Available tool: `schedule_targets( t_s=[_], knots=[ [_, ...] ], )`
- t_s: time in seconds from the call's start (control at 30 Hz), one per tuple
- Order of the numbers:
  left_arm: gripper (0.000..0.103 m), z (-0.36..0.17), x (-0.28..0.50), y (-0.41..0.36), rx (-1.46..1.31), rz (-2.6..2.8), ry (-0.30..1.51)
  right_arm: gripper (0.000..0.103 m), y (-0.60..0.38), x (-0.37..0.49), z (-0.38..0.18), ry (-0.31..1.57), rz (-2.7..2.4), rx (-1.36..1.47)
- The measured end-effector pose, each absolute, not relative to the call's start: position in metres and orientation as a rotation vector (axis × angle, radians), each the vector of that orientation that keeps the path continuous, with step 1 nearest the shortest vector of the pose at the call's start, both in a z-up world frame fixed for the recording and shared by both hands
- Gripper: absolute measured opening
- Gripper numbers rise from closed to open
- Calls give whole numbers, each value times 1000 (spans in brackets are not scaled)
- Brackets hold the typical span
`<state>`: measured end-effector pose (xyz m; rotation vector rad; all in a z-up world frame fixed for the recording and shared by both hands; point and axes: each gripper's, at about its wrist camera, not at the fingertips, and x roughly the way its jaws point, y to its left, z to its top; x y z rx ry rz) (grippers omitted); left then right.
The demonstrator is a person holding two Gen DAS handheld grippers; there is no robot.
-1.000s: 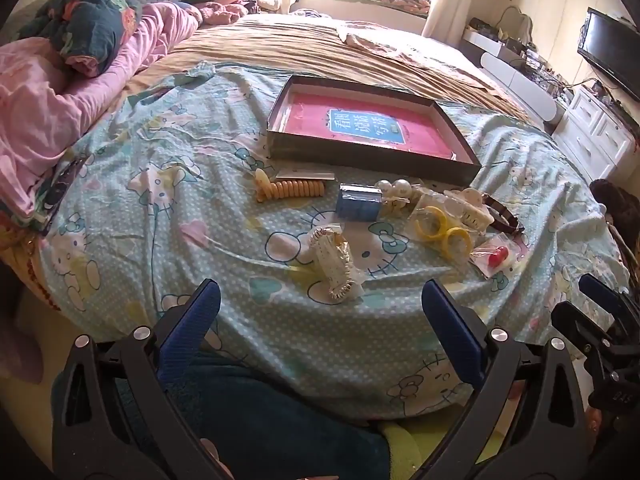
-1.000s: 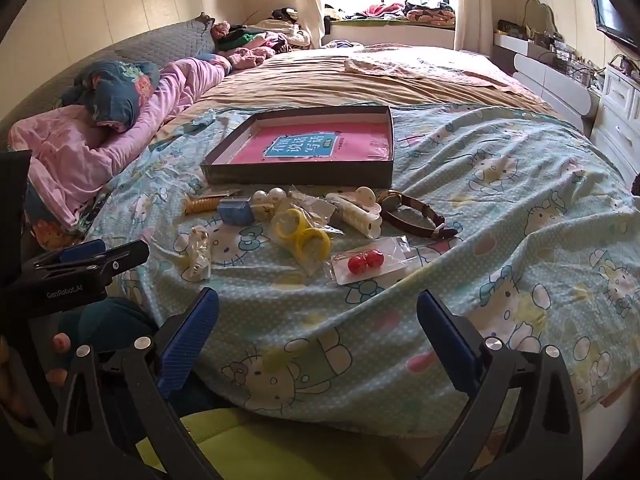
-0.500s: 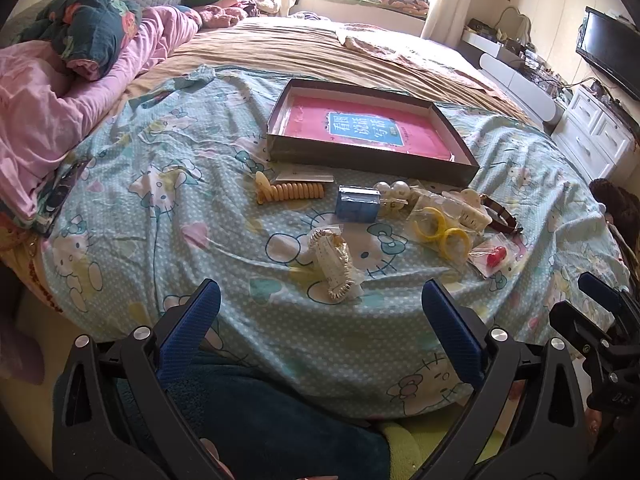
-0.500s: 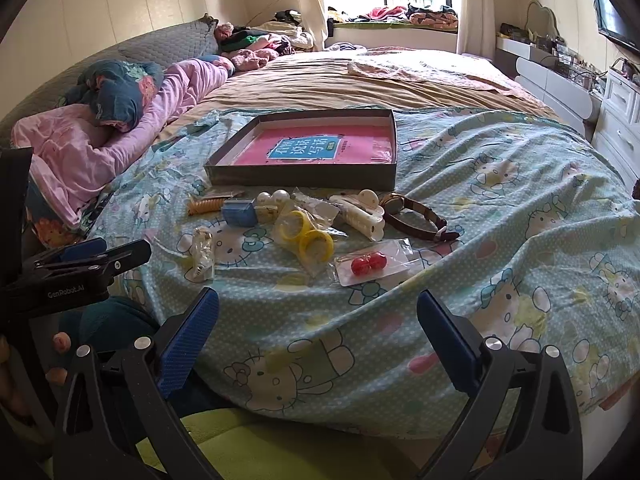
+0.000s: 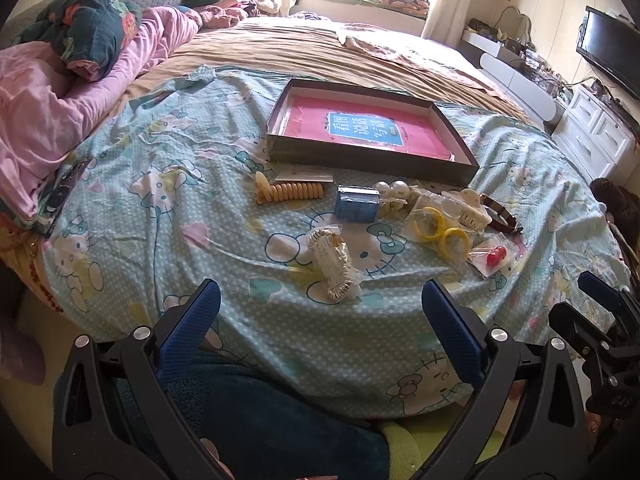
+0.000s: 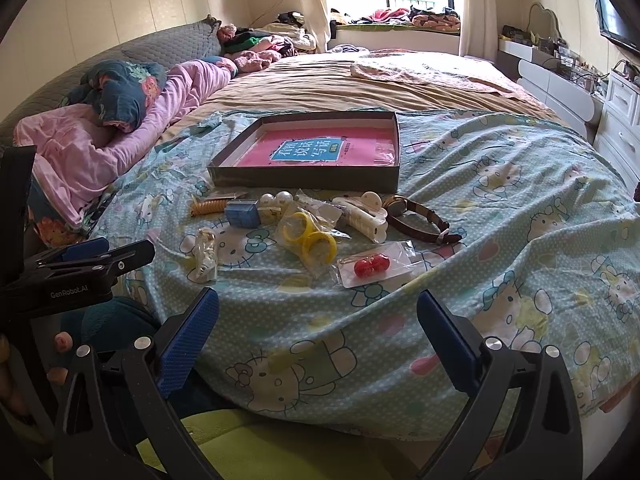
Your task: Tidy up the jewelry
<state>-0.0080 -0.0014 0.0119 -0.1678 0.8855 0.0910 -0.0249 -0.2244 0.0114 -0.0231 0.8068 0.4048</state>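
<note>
Nothing is picked up yet: the left gripper [image 5: 320,312] and right gripper [image 6: 318,312] hover spread apart and empty at the bed's near edge, so the next move is probably to reach for a near piece such as the bagged cream beaded bracelet [image 5: 334,266] and carry it to the shallow dark cardboard tray with a pink liner [image 5: 372,160].

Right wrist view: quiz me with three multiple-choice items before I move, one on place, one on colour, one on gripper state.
1. Where does the watch lie?
A. in the box
B. on the bedspread, right of the white hair claw
C. on the pillow

2. What colour are the two beads in the clear packet?
A. red
B. green
C. black

3. How does the right gripper stand?
A. shut on the packet
B. shut, empty
C. open, empty

Answers: B, it lies outside the box; A, both beads show red; C, fingers spread above bare bedspread.
</note>
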Motion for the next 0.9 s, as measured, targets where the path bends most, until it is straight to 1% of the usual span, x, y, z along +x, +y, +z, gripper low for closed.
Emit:
schedule_targets(
  t_s=[0.9],
  knots=[
    [94, 13, -7, 1, -165, 103, 887, 99, -216, -22, 9, 814, 427, -30]
  ],
)
